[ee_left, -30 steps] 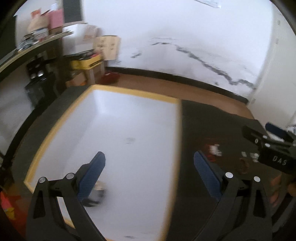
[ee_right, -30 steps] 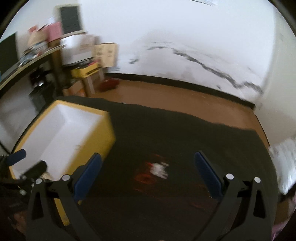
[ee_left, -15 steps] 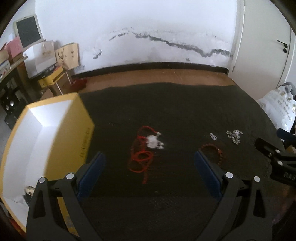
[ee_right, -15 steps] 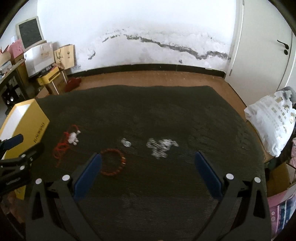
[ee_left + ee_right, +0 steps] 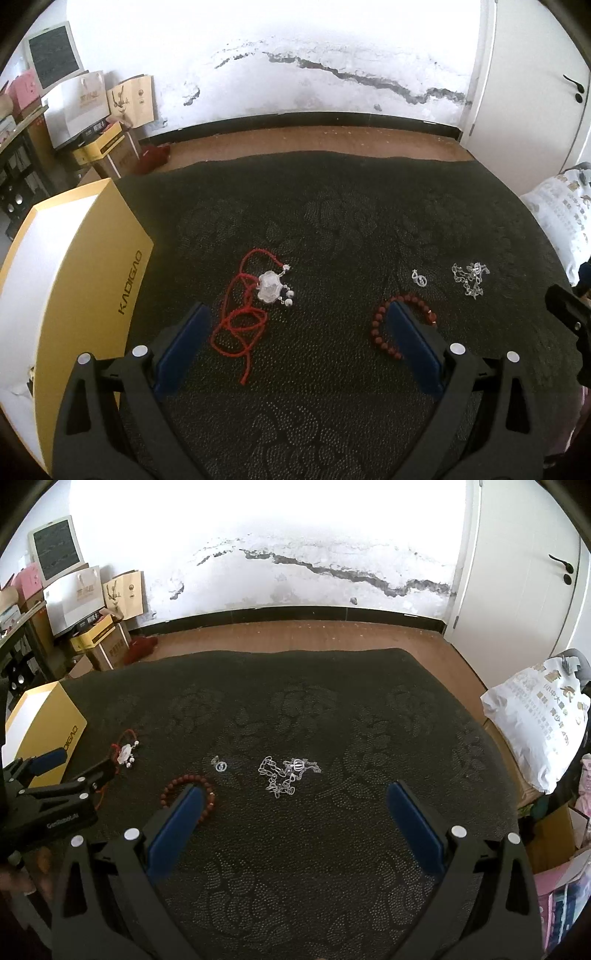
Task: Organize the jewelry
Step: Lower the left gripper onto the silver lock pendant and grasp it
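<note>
Four pieces of jewelry lie apart on a dark patterned cloth (image 5: 332, 229): a red cord necklace (image 5: 240, 317) with a pale pendant, a red bead bracelet (image 5: 380, 332), a small clear ring-like piece (image 5: 419, 278), and a tangled silver chain (image 5: 286, 773). To the left, at the cloth's edge, stands an open yellow box (image 5: 122, 266) with a white interior; one small item seems to sit in its near corner, too cropped to identify. The left gripper (image 5: 295, 350) hovers above the cloth with its blue jaws spread wide and nothing between them, the red cord just ahead of its left jaw and the bracelet partly behind its right jaw. The right gripper (image 5: 291, 823) is likewise wide apart and empty, aimed toward the silver chain. The step in hand appears to be choosing and approaching the next piece to move into the box. The next move likely calls for lowering one gripper onto a piece, perhaps the pendant, and closing gently enough to catch thin cord or chain lying flat on the cloth.
</note>
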